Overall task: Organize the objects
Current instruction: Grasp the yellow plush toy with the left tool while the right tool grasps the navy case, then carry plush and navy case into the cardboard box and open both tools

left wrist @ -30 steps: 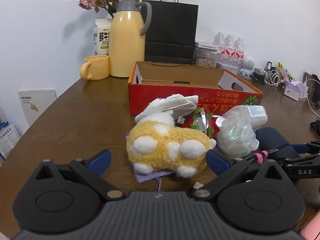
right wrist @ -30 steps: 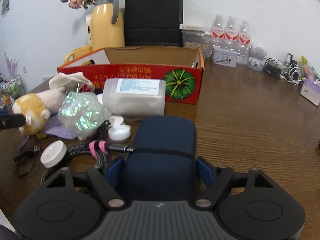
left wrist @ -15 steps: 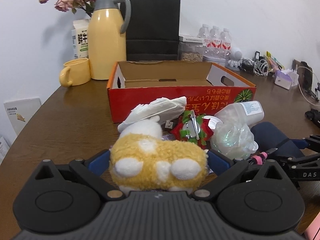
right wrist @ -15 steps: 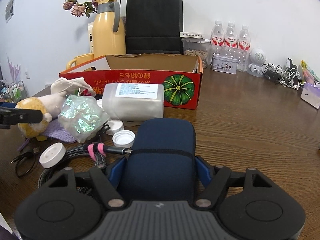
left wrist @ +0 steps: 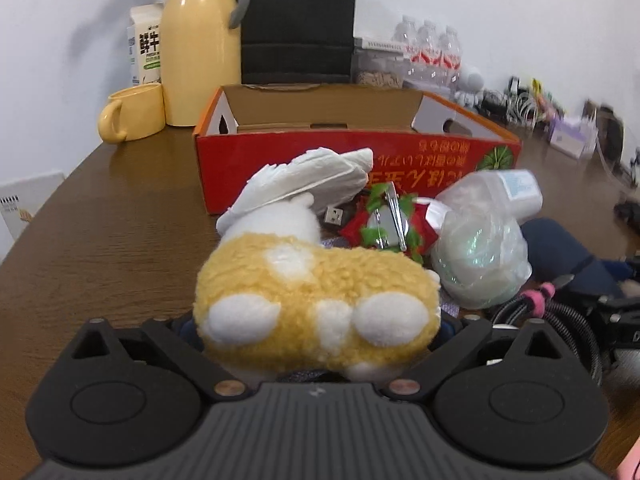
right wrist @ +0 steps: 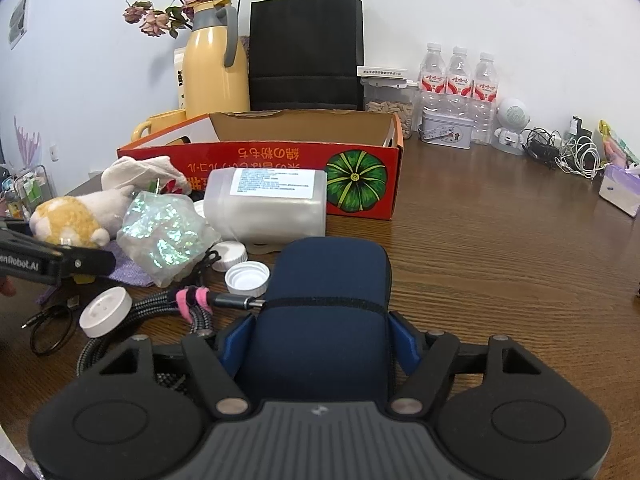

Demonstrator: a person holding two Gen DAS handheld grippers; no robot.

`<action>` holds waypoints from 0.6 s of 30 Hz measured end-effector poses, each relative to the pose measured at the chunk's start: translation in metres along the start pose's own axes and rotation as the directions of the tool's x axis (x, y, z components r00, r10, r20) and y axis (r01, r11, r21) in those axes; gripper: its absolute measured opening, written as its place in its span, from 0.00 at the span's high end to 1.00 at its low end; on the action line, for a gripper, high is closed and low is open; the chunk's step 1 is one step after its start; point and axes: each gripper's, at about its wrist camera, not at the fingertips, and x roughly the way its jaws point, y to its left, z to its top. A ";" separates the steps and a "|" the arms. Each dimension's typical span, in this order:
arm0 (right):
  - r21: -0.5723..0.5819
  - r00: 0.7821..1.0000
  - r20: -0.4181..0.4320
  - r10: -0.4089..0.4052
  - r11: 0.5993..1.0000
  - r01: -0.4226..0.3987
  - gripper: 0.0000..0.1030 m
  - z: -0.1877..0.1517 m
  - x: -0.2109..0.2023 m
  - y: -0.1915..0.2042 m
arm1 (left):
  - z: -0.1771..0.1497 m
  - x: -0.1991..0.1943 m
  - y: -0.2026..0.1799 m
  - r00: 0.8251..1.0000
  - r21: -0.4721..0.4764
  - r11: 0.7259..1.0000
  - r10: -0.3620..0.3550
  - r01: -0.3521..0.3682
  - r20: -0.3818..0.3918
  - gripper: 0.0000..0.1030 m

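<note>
- Plush toy [left wrist: 316,300]: soft, light, squashy; left gripper [left wrist: 318,332] clenched on its body, on the table [left wrist: 100,240] before the red box [left wrist: 352,152].
- Grab mid-body.
- Long axis crosswise to the fingers; white head away, toward box.
- Right gripper [right wrist: 320,340] clamped on navy pouch [right wrist: 324,304], lengthwise along fingers; looks padded, firm.

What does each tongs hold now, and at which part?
The left tongs clasp the yellow plush toy at its two sides. The right tongs clasp the dark blue case across its near end.
</note>
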 end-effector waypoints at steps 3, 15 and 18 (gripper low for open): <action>0.007 1.000 0.006 0.002 1.000 -0.002 0.34 -0.001 -0.002 0.000 | -0.002 -0.007 0.001 1.000 0.003 1.000 -0.002 0.002 0.026 0.07; 0.037 0.999 0.048 -0.020 0.999 0.018 0.40 -0.007 -0.023 -0.008 | -0.016 -0.051 -0.011 0.991 0.022 1.000 0.000 -0.003 0.136 0.09; 0.032 0.997 0.079 -0.017 0.999 0.015 0.40 -0.002 -0.031 -0.007 | -0.011 -0.067 -0.012 0.983 0.025 1.000 -0.010 0.005 0.183 0.09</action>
